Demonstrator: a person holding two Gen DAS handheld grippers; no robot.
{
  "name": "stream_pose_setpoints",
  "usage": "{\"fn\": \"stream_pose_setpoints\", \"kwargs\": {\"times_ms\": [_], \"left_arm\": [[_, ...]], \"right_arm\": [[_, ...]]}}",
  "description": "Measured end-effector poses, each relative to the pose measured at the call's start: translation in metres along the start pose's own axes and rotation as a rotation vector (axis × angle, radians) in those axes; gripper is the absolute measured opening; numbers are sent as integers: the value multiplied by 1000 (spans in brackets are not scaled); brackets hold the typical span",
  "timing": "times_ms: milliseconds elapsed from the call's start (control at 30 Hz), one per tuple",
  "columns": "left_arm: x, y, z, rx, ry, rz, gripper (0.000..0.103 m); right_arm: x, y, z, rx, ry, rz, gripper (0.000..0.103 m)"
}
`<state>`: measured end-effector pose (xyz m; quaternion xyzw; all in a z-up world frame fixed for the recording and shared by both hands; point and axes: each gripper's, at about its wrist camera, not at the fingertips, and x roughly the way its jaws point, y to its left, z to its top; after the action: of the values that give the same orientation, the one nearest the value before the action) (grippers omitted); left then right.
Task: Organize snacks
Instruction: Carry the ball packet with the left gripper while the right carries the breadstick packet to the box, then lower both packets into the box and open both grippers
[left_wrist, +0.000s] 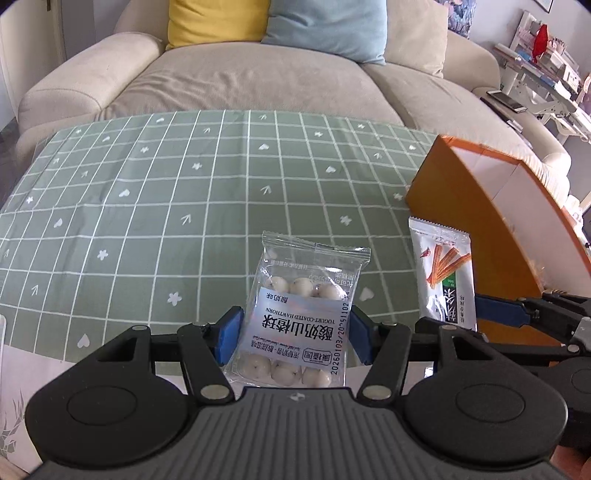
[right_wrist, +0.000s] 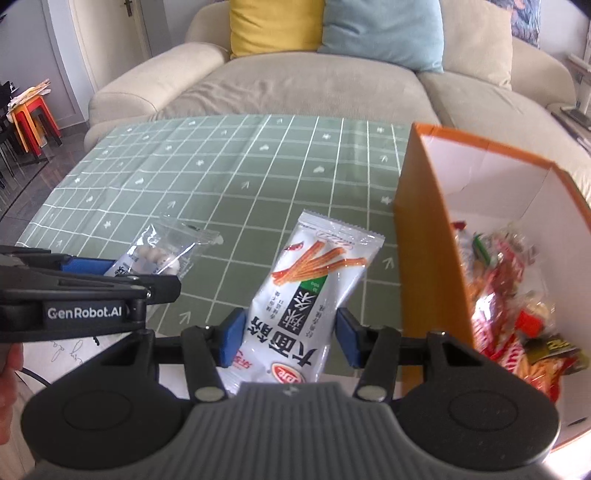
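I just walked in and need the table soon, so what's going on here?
A person is tidying snacks with a gripper in each hand. The left gripper grips a clear packet of white yogurt balls; the right gripper grips a white packet of spicy sticks. Both packets are held above the green checked tablecloth. Beside them stands an open orange box, already holding a heap of snacks.

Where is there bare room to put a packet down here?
The green checked tablecloth is bare from the sofa edge to the grippers, left of the orange box. The box interior is crowded with wrapped snacks on its near side; its far white corner is free.
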<state>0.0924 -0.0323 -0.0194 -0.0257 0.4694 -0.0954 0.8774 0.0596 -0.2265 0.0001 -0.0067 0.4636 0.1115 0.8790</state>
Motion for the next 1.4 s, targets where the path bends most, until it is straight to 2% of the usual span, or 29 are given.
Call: {"fn": "stream_pose_setpoints", "kwargs": {"times_ms": [267, 500, 700, 833, 1067, 1400], "left_arm": [[-12, -54, 30, 38, -41, -50, 68], [-8, -118, 55, 127, -67, -128, 68], [9, -173, 71, 197, -42, -197, 68], [25, -200, 76, 249, -8, -229, 68], [57, -223, 84, 269, 72, -232, 68], [88, -233, 93, 274, 115, -211, 68]], "right_arm": [[-27, -31, 14, -76, -27, -26, 51], [-51, -89, 22, -99, -36, -102, 51], [-58, -137, 20, -125, 5, -180, 51], [-54, -163, 19, -117, 33, -171, 51], [-31, -191, 23, -142, 73, -144, 51], [-4, -209, 22, -184, 87, -115, 51]]}}
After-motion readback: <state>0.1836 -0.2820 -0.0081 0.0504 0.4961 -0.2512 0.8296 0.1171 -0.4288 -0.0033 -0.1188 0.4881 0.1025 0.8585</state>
